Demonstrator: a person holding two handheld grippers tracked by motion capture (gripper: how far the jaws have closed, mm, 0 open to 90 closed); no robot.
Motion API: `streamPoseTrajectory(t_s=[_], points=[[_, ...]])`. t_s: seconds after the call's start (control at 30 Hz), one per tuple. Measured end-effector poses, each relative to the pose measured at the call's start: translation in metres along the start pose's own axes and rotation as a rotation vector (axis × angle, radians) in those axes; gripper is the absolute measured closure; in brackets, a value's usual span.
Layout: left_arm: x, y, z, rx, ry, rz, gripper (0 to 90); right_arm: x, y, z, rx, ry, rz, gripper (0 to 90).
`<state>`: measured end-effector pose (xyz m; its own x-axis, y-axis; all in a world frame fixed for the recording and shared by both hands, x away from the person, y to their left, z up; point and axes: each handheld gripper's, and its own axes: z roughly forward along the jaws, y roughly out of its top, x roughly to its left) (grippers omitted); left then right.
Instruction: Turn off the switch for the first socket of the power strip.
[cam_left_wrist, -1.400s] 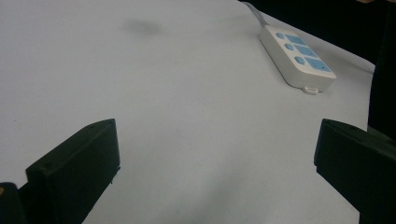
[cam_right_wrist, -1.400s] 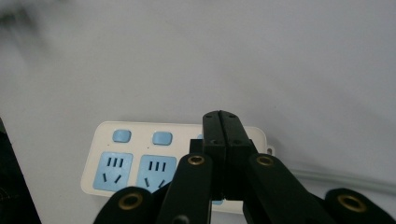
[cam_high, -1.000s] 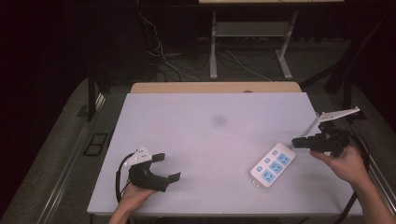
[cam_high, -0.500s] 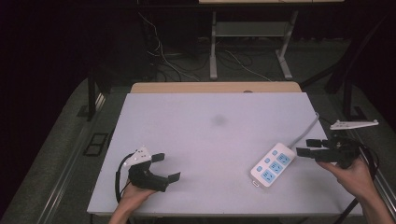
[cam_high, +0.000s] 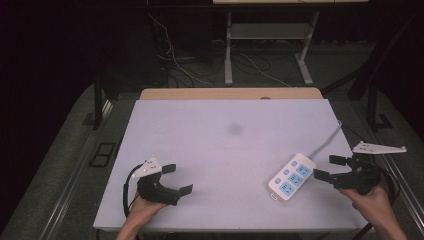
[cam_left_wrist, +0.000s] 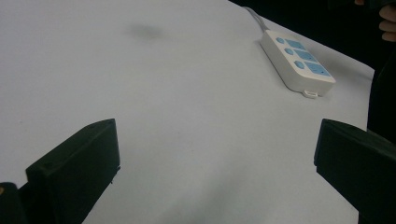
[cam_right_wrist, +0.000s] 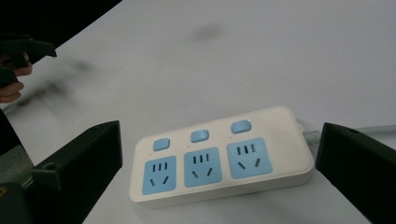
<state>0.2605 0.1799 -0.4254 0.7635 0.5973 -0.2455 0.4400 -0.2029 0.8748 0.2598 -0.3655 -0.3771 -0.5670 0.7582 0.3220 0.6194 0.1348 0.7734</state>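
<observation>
A white power strip (cam_high: 292, 176) with blue sockets and switches lies flat near the table's right front, and its grey cable (cam_high: 327, 140) runs off toward the right edge. My right gripper (cam_high: 326, 167) is open just to the right of the strip, apart from it. In the right gripper view the power strip (cam_right_wrist: 219, 156) lies between and ahead of the right gripper (cam_right_wrist: 219, 135)'s spread jaws. My left gripper (cam_high: 179, 178) rests open at the left front with nothing in it. The left gripper (cam_left_wrist: 215, 140) view looks across bare table to the power strip (cam_left_wrist: 299, 58).
The white table top (cam_high: 230, 150) has a faint dark smudge (cam_high: 234, 129) near its middle and a wooden strip (cam_high: 230, 93) along the far edge. Behind it stand a desk frame (cam_high: 270, 45) and floor cables (cam_high: 175, 60). The left hand's gripper (cam_right_wrist: 23, 51) appears far off.
The right gripper has come down and toward the near edge, levelling out beside the power strip's cable end. The left gripper and the strip have stayed still.
</observation>
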Motion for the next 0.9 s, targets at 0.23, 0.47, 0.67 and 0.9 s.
streamPoseTrajectory(t_s=[0.23, 0.47, 0.67, 0.9], points=[[0.0, 0.0, 0.0, -0.002, 0.0, -0.001, 0.0, 0.006, -0.014, 0.011, -0.003, 0.017, 0.0, 0.4], [0.0, 0.0, 0.0, -0.001, -0.001, 0.001, 0.0, 0.01, -0.025, 0.023, 0.002, 0.022, -0.001, 0.4], [0.0, 0.0, -0.001, -0.001, -0.001, 0.001, 0.0, 0.013, -0.034, 0.032, -0.01, 0.021, -0.002, 0.4], [0.001, 0.0, 0.0, 0.002, -0.001, 0.003, 0.0, 0.014, -0.044, 0.038, -0.016, 0.022, 0.004, 0.4]])
